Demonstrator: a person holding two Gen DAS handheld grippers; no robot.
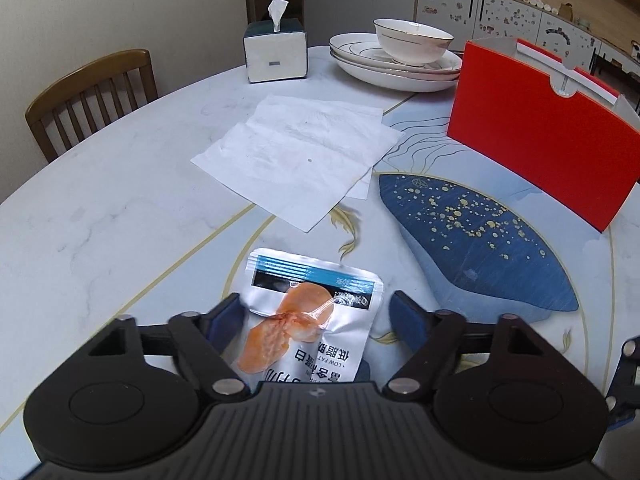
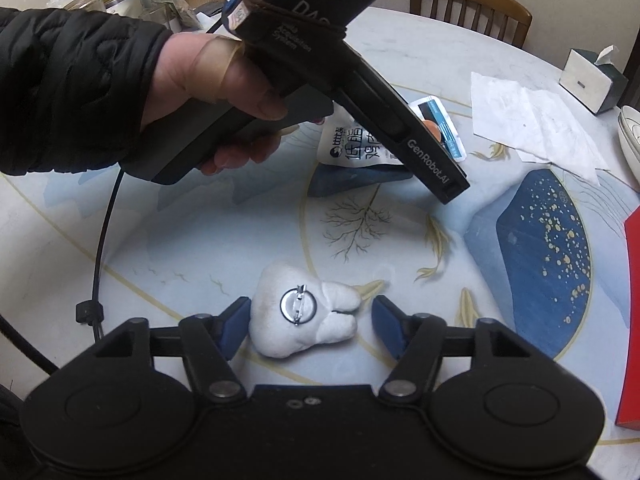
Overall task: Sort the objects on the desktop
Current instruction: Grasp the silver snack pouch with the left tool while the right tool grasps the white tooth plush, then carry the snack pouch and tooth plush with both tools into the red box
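A silver and blue snack packet (image 1: 308, 316) lies on the table between the open fingers of my left gripper (image 1: 318, 318); it also shows in the right wrist view (image 2: 360, 144), partly hidden under the left gripper's body (image 2: 352, 80). A white tooth-shaped plush brooch (image 2: 304, 312) lies pin side up between the open fingers of my right gripper (image 2: 310, 328). Neither gripper is closed on its object.
A red open box (image 1: 540, 144) stands at the right. Unfolded white tissues (image 1: 304, 156) lie mid-table. A tissue box (image 1: 276, 50) and stacked white plates with a bowl (image 1: 400, 58) stand at the far side. A wooden chair (image 1: 92, 92) is at the left edge.
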